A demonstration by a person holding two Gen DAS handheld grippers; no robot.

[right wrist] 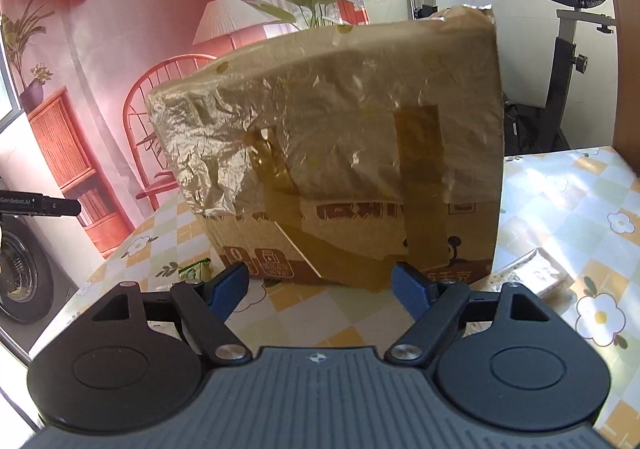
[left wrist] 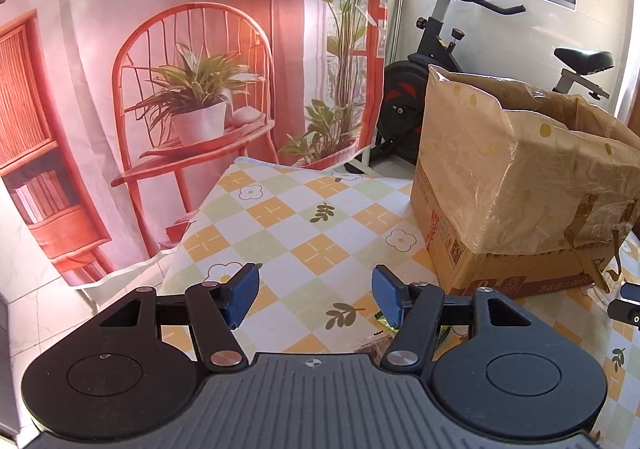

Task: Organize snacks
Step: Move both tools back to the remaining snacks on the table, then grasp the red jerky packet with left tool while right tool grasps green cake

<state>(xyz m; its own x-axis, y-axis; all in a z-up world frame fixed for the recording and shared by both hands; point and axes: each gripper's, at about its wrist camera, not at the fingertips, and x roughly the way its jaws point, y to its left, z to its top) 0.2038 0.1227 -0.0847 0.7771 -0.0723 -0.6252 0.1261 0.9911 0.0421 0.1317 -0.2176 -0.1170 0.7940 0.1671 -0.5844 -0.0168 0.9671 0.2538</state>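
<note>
Cardboard box (right wrist: pixel 340 153), open-topped, its upper half wrapped in crinkled plastic film, fills the centre of the right wrist view and stands at right in the left wrist view; its interior is hidden. Left gripper (left wrist: pixel 316 299) and right gripper (right wrist: pixel 320 289): jaws apart, nothing between, over the chequered tablecloth (left wrist: pixel 288 217). Snacks partly hidden: green packet (right wrist: pixel 195 270) at the box's lower left, clear-wrapped pack (right wrist: pixel 536 275) at lower right, contents unreadable.

Exercise bike (left wrist: pixel 440 61) stands beside printed backdrop (left wrist: pixel 180 69).
</note>
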